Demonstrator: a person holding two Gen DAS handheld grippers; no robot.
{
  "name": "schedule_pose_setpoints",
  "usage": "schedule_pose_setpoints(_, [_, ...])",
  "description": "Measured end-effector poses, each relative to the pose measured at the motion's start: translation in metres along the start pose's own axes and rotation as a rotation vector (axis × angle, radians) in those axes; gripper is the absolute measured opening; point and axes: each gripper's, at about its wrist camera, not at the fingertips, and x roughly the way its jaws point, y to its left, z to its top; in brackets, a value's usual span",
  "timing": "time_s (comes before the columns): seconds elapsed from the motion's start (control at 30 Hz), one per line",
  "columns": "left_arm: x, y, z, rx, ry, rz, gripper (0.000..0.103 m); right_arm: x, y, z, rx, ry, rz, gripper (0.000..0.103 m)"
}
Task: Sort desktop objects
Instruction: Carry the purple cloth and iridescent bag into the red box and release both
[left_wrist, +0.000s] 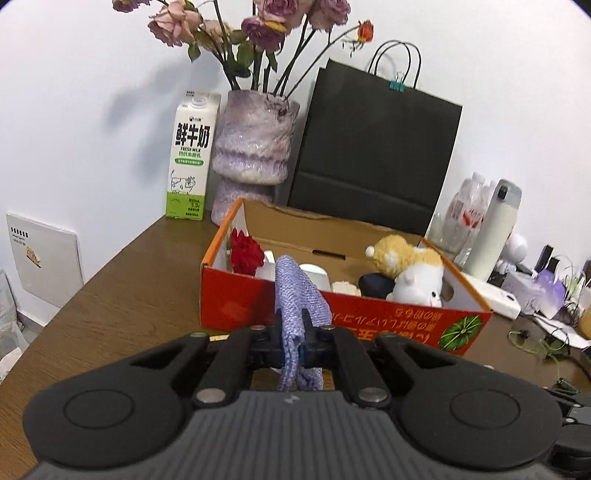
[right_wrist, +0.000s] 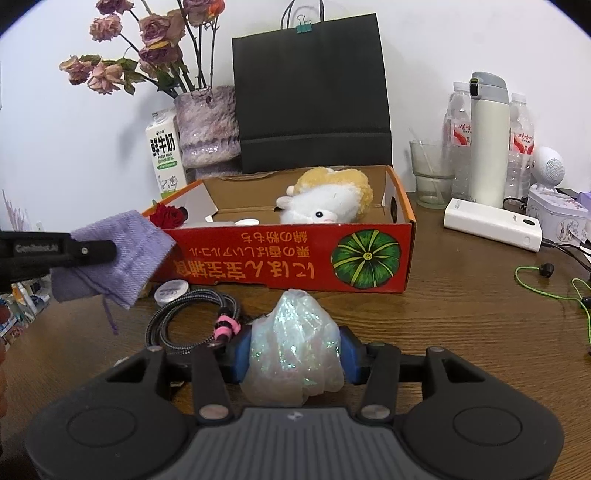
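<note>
Purple woven pouch (left_wrist: 295, 291) is pinched in the left hand-held gripper (left_wrist: 291, 325), jaws clamped flat on the fabric, held clear of the desk (left_wrist: 122, 295) just near of the red cardboard box (left_wrist: 347, 317); drawstring hangs loose below it in the right wrist view. Looks like the carry step toward the box, which serves as the sorting bin: a plush toy (left_wrist: 410, 273), red rose (left_wrist: 245, 253) and some white items already lie inside. Grip is mid-cloth, so the pouch droops on both sides of the pads, fine for a drop over the near wall. Right hand-held gripper (right_wrist: 293, 354) has its blue pads pressed on either side of an iridescent plastic bag (right_wrist: 295, 343), jaws part open and easing wider; bag appears to rest on the desk, squeezed by the pads. Just left of it lie a coiled braided cable (right_wrist: 192, 317) and a small round tin (right_wrist: 171, 290), both near the box front, probably next to sort. Far side: milk carton (left_wrist: 190, 158), vase (left_wrist: 255, 147) and black paper bag (left_wrist: 373, 155) stand against the wall; bottles and a power bank (right_wrist: 493, 225) sit to the right.
</note>
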Motion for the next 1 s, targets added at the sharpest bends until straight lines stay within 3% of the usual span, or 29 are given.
schedule_pose_setpoints(0.23, [-0.009, -0.009, 0.015, 0.021, -0.038, -0.035, 0.007, -0.017, -0.003, 0.016, 0.001, -0.067, 0.044, 0.047])
schedule_pose_setpoints(0.37, [-0.001, -0.025, 0.030, 0.088, -0.065, -0.035, 0.007, -0.021, 0.003, 0.033, -0.047, -0.118, 0.054, 0.047])
schedule_pose_setpoints(0.5, [0.012, -0.033, 0.042, 0.071, -0.091, -0.057, 0.007, -0.012, 0.004, 0.058, -0.056, -0.150, 0.069, 0.047])
schedule_pose_setpoints(0.67, [0.034, -0.033, 0.058, 0.041, -0.129, -0.050, 0.007, 0.016, 0.010, 0.091, -0.031, -0.200, 0.089, 0.047])
schedule_pose_setpoints(1.0, [0.093, -0.018, 0.079, 0.026, -0.121, -0.015, 0.007, 0.095, 0.028, 0.125, -0.043, -0.154, 0.110, 0.047])
